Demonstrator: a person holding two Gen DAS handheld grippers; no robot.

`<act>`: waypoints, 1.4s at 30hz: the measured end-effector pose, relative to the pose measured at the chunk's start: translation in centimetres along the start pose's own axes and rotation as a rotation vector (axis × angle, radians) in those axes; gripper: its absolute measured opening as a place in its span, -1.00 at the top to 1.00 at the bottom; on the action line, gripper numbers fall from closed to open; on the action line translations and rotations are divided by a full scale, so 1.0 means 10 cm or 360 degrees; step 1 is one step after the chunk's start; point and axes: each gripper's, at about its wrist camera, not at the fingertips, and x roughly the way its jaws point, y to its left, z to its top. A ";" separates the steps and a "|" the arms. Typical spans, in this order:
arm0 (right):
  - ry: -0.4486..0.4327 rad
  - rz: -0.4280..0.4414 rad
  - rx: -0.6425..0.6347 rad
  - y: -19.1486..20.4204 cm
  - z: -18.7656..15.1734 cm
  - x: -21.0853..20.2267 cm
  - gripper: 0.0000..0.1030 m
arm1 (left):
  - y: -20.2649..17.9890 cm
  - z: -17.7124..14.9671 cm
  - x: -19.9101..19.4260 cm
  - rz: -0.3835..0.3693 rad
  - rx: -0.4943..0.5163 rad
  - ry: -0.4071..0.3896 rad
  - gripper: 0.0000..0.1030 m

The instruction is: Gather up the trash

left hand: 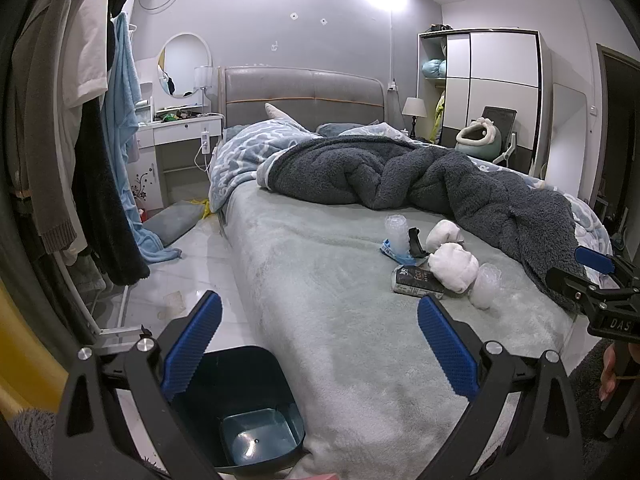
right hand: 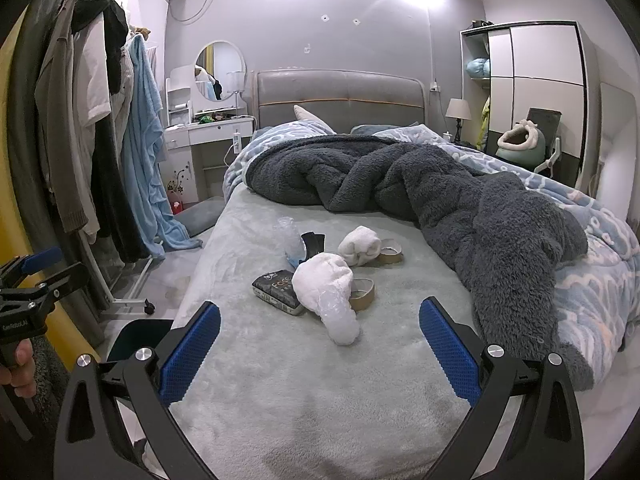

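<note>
A small heap of trash lies mid-bed: a black packet [right hand: 276, 290] [left hand: 416, 280], two white wads [right hand: 324, 280] [right hand: 360, 248], a crushed clear cup [right hand: 340, 320] [left hand: 486, 284], another clear cup [left hand: 396, 232], a black scrap [right hand: 314, 242] and two cardboard tape rolls [right hand: 362, 296] [right hand: 390, 254]. My right gripper [right hand: 320, 320] is open above the bed's foot, just short of the crushed cup. My left gripper [left hand: 320, 320] is open over the bed's left corner, with nothing between its fingers. A dark blue bin [left hand: 248, 412] [right hand: 136, 340] stands on the floor below it.
A rumpled grey blanket [right hand: 460, 200] covers the right and far side of the bed. A clothes rack [left hand: 100, 140] on wheels stands left of the bed on the tiled floor. Dresser [right hand: 212, 132] and wardrobe [right hand: 536, 92] line the far wall. A hand [right hand: 20, 364] holds the left gripper's handle.
</note>
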 end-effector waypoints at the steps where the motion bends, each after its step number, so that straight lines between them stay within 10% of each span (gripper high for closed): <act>1: 0.0000 -0.0001 -0.0004 0.00 0.00 0.00 -0.94 | 0.00 0.00 0.00 0.0000 0.0002 0.0001 -0.94; 42: 0.0078 0.0003 0.0000 -0.01 -0.07 0.04 -0.94 | 0.13 -0.13 0.16 0.0051 -0.0076 0.0122 -0.94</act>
